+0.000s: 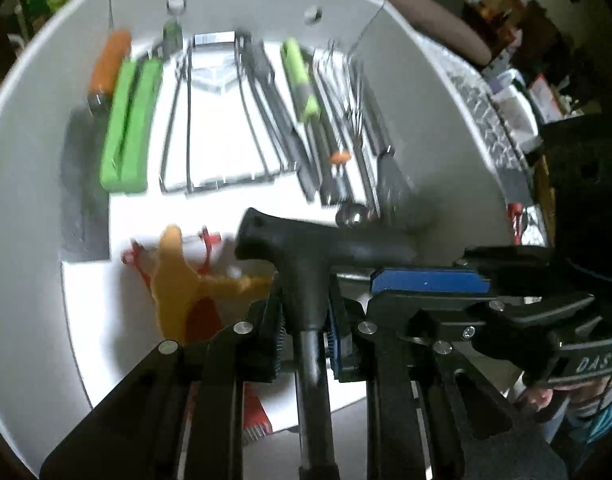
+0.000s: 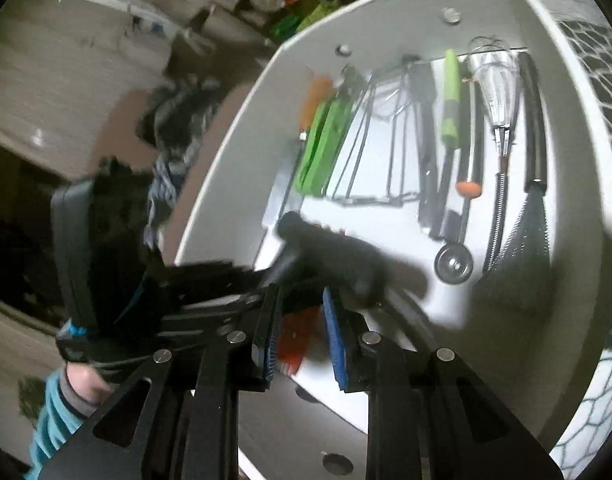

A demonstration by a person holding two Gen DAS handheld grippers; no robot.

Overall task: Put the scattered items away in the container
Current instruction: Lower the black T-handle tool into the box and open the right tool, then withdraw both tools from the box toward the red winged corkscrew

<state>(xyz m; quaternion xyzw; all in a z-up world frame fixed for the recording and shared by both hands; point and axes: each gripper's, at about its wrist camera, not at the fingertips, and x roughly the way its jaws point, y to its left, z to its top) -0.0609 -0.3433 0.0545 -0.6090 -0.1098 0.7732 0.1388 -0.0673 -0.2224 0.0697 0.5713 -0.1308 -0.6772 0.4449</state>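
My left gripper [image 1: 303, 332] is shut on the shaft of a black T-handled tool [image 1: 306, 248] and holds it over the near end of a white drawer-like container [image 1: 25, 160]. In the right wrist view the same tool [image 2: 338, 252] hangs above the container [image 2: 586, 200], with the left gripper [image 2: 273, 280] coming in from the left. My right gripper [image 2: 299, 344] is slightly open and empty, just below the tool; its blue pad [image 1: 430, 282] shows in the left wrist view. The container holds several utensils: green tongs [image 1: 125, 128], an orange-handled tool [image 1: 107, 68], a wire rack [image 1: 221, 128].
A yellow and red rubber chicken [image 1: 181, 280] lies in the container near the left gripper. A whisk [image 2: 494, 84], a scoop [image 2: 454, 264] and a black mesh skimmer [image 2: 534, 216] lie at the container's right side. A hexagon-patterned surface [image 2: 594, 52] is beyond it. Clutter stands behind.
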